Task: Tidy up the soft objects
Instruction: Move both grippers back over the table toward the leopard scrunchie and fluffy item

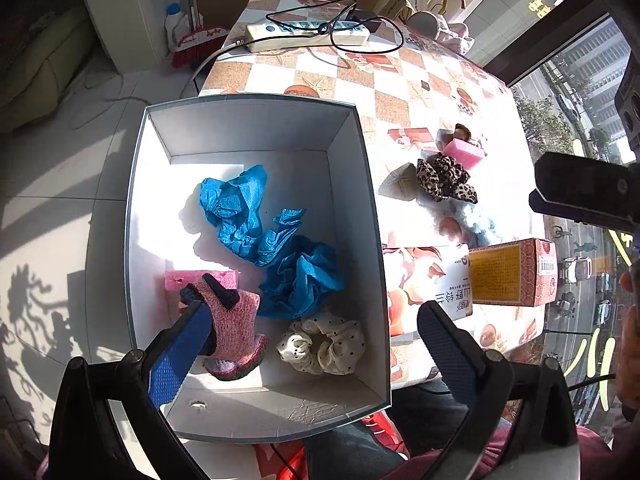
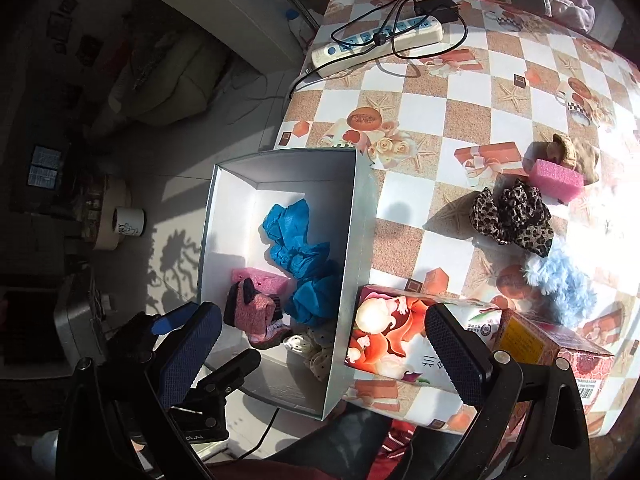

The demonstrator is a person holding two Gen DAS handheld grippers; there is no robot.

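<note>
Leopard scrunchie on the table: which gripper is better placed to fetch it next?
Right, probably. The right gripper is open over the table side, nearer the leopard scrunchie; the open left gripper hangs over the box.

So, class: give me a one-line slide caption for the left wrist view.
Open left gripper above box holding blue cloths, pink sock, dotted scrunchie.

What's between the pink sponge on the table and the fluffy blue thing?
The leopard scrunchie lies between the pink sponge and the fluffy blue thing, clearest in the right wrist view.
</note>
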